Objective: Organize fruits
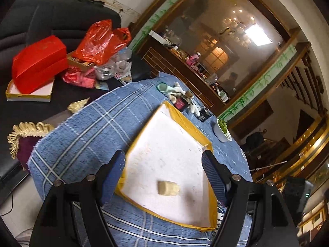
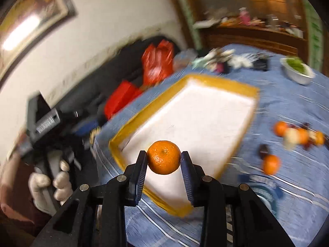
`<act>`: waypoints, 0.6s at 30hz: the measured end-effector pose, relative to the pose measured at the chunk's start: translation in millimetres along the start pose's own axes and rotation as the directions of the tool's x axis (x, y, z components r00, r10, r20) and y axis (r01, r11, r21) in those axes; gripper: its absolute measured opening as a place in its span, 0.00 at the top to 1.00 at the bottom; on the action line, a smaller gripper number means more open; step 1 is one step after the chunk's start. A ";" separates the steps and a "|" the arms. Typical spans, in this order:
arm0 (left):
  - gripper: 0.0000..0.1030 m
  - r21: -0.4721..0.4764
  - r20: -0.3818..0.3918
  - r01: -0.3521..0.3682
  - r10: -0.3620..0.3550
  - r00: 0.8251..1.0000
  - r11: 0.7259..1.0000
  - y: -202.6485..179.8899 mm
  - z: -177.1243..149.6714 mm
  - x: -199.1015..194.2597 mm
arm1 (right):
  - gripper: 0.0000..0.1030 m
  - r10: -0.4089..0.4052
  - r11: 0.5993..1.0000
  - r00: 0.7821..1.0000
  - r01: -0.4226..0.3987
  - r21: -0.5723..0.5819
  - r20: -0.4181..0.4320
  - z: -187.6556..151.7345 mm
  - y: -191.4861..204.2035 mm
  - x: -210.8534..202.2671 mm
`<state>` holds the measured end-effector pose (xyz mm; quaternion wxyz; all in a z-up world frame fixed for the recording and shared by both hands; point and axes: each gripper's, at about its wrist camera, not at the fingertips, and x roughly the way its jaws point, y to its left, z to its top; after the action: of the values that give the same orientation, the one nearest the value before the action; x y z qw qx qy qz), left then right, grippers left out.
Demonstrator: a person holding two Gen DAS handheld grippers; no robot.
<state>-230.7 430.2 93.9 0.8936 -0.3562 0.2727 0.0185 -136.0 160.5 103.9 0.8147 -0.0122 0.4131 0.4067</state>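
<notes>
Tray (image 1: 176, 144) with a yellow rim and white floor lies on the blue plaid tablecloth (image 1: 82, 135); in it sits one pale, stubby chunk (image 1: 168, 188), near the corner closest to the left gripper (image 1: 163, 170). Past the tray's far corner a white bowl (image 1: 221, 132) holds something green. The left gripper points down over the tray with its jaws wide and nothing between them; the chunk lies below the gap, untouched. The right gripper (image 2: 163, 160) is tilted down above the tray's near edge, its pads pressed on either side of a tangerine (image 2: 163, 157), which hangs clear of the tray floor. More tangerines (image 2: 271, 164) and darker bits lie loose on the cloth to the right, blurred. At the left edge of the right view a gloved hand (image 2: 51, 183) grips the other tool's handle
</notes>
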 end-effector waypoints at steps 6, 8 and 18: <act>0.26 -0.006 0.000 -0.014 0.014 1.000 1.000 12.0 3.5 -3.8 | 0.62 -0.036 0.999 0.990 0.040 0.024 -0.137 -2.6 6.5 65.0; 0.25 0.004 0.000 -0.019 0.019 1.000 1.000 10.7 3.3 -3.2 | 0.58 -0.026 0.998 0.992 0.032 0.044 -0.124 -3.1 5.1 62.4; 0.24 0.069 -0.064 0.006 -0.002 0.998 0.998 -17.8 -8.7 12.6 | 0.49 -0.200 0.965 0.976 0.181 0.191 0.089 -20.2 -67.2 -51.5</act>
<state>-220.0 409.2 93.6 0.8962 -0.3262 0.3007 -0.0040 -121.1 74.8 104.5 0.8688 0.0443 0.4010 0.2871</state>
